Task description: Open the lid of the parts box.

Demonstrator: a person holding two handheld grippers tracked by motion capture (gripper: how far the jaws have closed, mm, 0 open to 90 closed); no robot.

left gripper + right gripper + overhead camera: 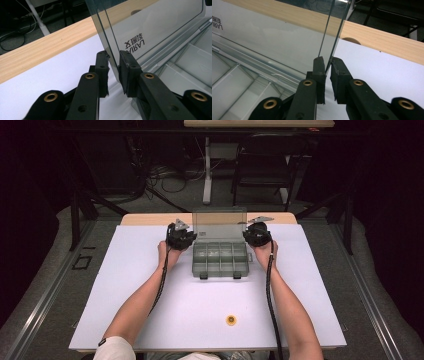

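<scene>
A clear grey plastic compartment box (pixel 220 260) sits at the back middle of the white table top, its lid (pixel 220 224) standing upright. My left gripper (pixel 191 237) is at the lid's left edge and my right gripper (pixel 248 236) at its right edge. In the left gripper view the gripper (pixel 113 68) is shut on the thin side rim of the lid (pixel 155 30), which bears a printed label. In the right gripper view the gripper (pixel 327 72) pinches the lid (pixel 274 40) the same way. The compartments (pixel 237 85) look empty.
A small yellow round item (pixel 231 320) lies near the front edge of the white surface (pixel 150 310). A wooden strip (pixel 150 218) runs along the table's back edge. Beyond stand a dark chair (pixel 265 165), a table leg and floor cables.
</scene>
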